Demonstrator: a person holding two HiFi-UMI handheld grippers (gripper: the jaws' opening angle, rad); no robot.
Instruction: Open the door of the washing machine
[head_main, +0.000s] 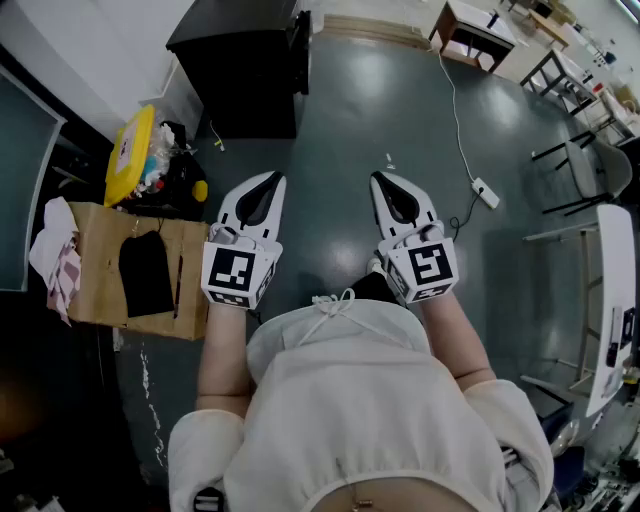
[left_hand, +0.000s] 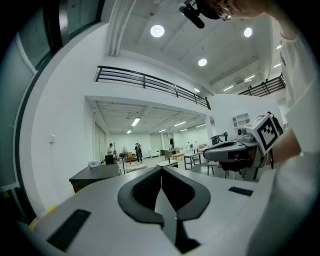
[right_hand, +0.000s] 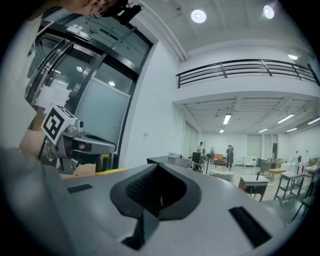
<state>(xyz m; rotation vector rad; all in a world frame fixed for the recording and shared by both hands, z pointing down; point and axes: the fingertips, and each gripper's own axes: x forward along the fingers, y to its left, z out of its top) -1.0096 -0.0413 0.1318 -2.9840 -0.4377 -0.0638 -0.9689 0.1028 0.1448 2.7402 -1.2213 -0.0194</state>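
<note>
No washing machine shows in any view. In the head view my left gripper (head_main: 267, 180) and right gripper (head_main: 384, 178) are held side by side in front of the person's body, level, above the grey floor. Both are shut with nothing between the jaws. The left gripper view looks along its closed jaws (left_hand: 161, 170) into a large white hall, with the right gripper (left_hand: 220, 149) at its right. In the right gripper view the closed jaws (right_hand: 159, 167) point the same way, and the left gripper (right_hand: 102, 146) shows at the left beside a glass wall.
A cardboard box (head_main: 140, 275) with dark cloth on it and a yellow-lidded bin (head_main: 130, 155) stand at the left. A black cabinet (head_main: 245, 60) is ahead. A white power strip (head_main: 485, 192) with its cable lies on the floor; chairs (head_main: 590, 170) and tables are at the right.
</note>
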